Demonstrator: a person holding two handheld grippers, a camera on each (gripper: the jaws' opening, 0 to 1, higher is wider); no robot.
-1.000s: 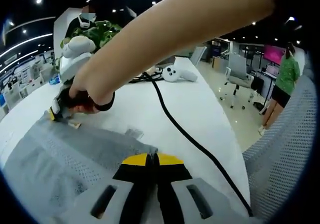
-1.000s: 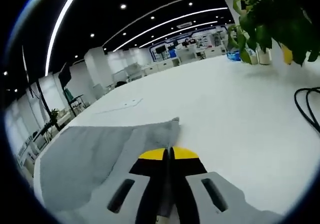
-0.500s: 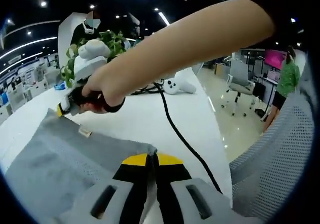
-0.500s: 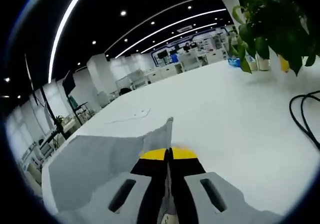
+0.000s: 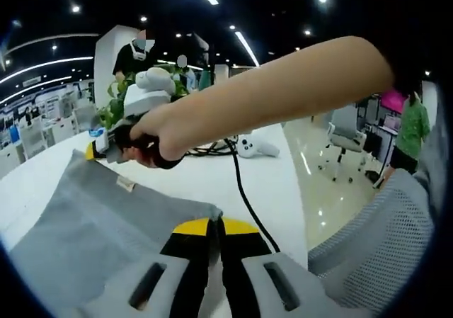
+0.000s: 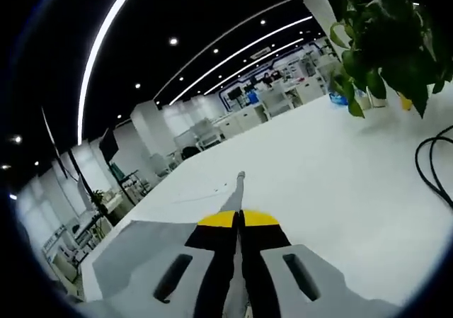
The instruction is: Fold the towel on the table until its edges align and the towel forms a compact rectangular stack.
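Note:
The grey towel [image 5: 85, 226] hangs lifted off the white table [image 5: 205, 176] along one edge. My left gripper [image 5: 216, 224] is shut on the near corner of that edge. In the left gripper view, a person's hand holds my right gripper [image 5: 95, 148] at the far corner, next to a small label [image 5: 126, 184]. In the right gripper view, my right gripper [image 6: 239, 219] is shut on the towel [image 6: 134, 251]. A thin tip of cloth [image 6: 239, 187] sticks up past its yellow ends.
A black cable [image 5: 241, 190] runs across the table beside the towel, past a white controller [image 5: 251, 146]. A potted plant [image 6: 382, 42] stands at the table's far side. A grey mesh chair [image 5: 368, 261] is near the table edge. A person in green [image 5: 410, 127] stands beyond.
Both grippers have risen with the towel edge, pulling the cloth up off the table. The held corner now stands higher and narrower in the right gripper view.

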